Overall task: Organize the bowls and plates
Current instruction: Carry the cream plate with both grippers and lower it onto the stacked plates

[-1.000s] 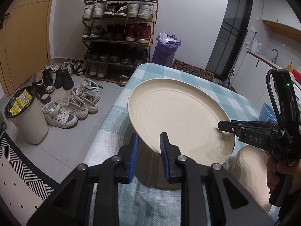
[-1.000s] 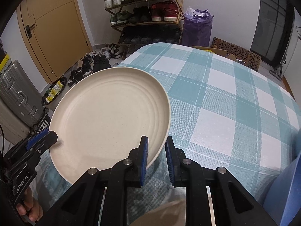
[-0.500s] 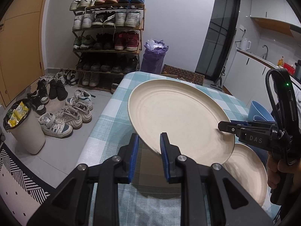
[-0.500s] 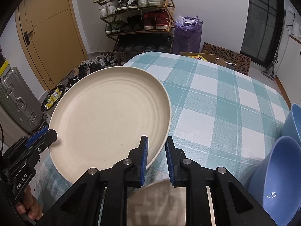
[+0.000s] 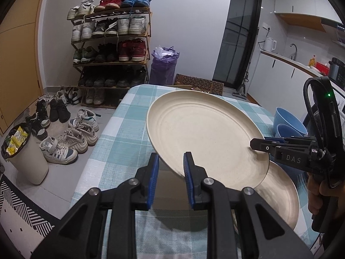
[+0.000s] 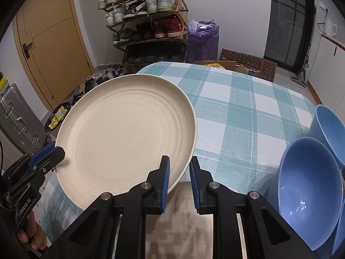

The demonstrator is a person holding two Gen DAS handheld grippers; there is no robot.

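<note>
A large cream plate (image 5: 202, 136) is held in the air above the checked table, tilted. My left gripper (image 5: 170, 164) is shut on its near rim, and my right gripper (image 6: 179, 172) is shut on the opposite rim; the plate also shows in the right wrist view (image 6: 127, 136). The right gripper shows in the left wrist view (image 5: 258, 145), and the left gripper shows in the right wrist view (image 6: 58, 153). A second cream plate (image 5: 278, 194) lies on the table below the held one. Two blue bowls (image 6: 308, 183) stand at the table's right side.
The table has a teal and white checked cloth (image 6: 241, 112). A shoe rack (image 5: 112, 49), loose shoes (image 5: 71, 138) and a bin (image 5: 23, 153) stand on the floor to the left. A kitchen counter (image 5: 297, 64) runs along the far right.
Both grippers have lifted the plate and drawn it back. The second plate and the blue bowls have come further into view beneath and beside it.
</note>
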